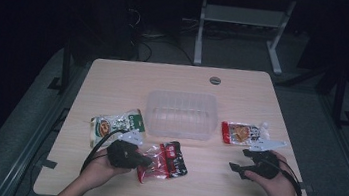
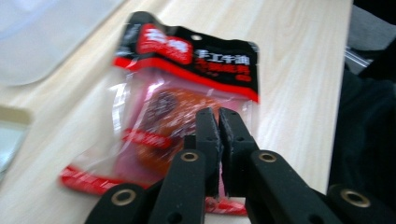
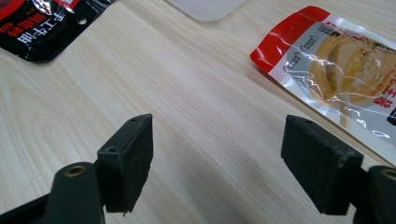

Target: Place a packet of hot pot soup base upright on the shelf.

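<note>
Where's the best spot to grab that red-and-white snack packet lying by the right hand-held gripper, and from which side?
Take the red-and-white snack packet at its flat red sealed end, likely the thinnest part, nearest the open right hand-held gripper. Come in low from the table's centre side, one jaw sliding under that edge, since the packet lies flat on the wooden table.

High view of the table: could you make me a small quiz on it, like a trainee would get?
1. True or false: the jaws of the right gripper stand open over bare table, with nothing between them.
2. Which packet is the left gripper shut on? A green and white; B red and black; C red and orange.
3. How many packets are inside the clear tub?

Key:
1. True.
2. B, the red and black packet.
3. None.
</note>
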The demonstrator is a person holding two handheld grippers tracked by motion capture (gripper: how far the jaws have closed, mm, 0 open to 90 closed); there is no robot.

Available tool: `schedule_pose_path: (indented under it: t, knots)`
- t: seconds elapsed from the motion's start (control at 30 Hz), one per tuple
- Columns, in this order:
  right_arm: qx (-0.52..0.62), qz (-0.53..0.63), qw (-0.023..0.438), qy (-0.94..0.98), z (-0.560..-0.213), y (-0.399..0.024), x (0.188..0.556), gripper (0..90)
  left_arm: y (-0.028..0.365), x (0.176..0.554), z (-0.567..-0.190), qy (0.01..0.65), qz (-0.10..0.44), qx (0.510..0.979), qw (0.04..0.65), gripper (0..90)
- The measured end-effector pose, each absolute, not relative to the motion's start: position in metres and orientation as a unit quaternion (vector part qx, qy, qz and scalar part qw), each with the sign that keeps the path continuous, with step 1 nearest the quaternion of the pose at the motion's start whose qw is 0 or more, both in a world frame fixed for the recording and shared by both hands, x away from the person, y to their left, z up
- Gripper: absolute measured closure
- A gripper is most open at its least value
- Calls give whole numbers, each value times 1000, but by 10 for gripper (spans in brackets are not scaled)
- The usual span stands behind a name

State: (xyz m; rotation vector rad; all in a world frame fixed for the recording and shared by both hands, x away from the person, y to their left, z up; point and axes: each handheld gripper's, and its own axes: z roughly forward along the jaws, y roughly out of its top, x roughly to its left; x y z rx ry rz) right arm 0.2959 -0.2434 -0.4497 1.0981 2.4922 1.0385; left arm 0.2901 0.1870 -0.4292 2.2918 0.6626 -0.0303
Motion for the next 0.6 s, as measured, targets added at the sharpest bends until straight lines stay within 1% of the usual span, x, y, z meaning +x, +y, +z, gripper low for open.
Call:
schedule_pose_path:
  t: [0.23,0.6]
  knots:
    - [375,351,110,851,-451,-243,296,247,200,295,-433,258,-15,900,351,896]
    - [373,351,110,852,-452,-245,296,247,206,298,-439,266,-16,908,324,895]
